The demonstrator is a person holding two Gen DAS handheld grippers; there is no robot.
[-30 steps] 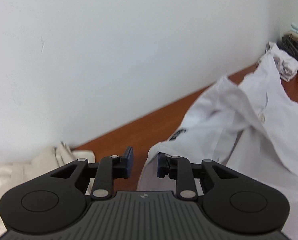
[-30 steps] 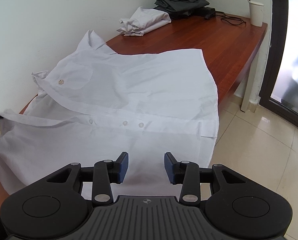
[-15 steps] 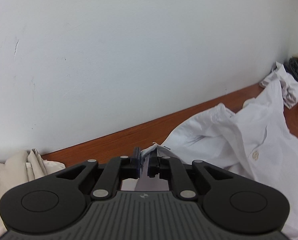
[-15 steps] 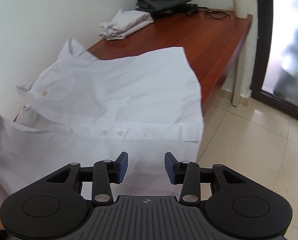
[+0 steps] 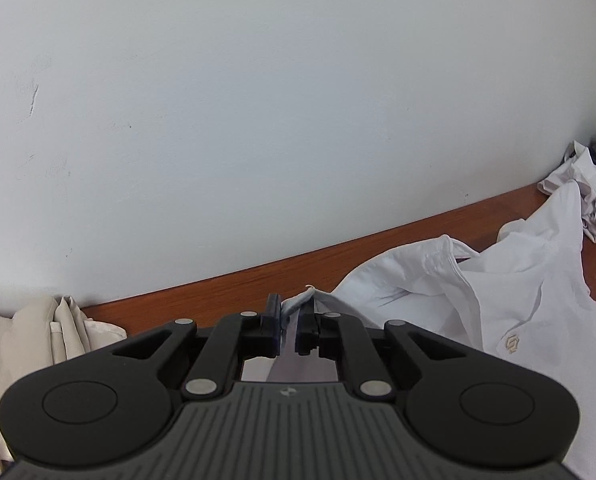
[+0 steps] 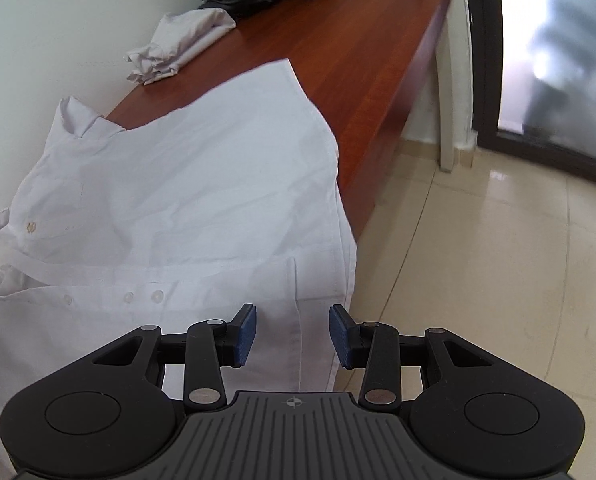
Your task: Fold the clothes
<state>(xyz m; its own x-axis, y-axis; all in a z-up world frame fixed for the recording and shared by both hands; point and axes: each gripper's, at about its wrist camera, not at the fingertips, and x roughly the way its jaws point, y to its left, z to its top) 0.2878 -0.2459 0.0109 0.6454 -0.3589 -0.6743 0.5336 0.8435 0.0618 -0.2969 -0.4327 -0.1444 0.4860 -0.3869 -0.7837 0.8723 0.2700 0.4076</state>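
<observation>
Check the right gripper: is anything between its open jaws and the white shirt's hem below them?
Nothing visible. The right gripper hangs open directly over the white shirt near its hem at the table edge; only bare fabric shows between the pads.

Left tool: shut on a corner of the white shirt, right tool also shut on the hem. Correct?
Half right. The left tool is shut on a corner of the white shirt, but the right wrist view shows the right tool open above the hem, its pads clear of the cloth.
</observation>
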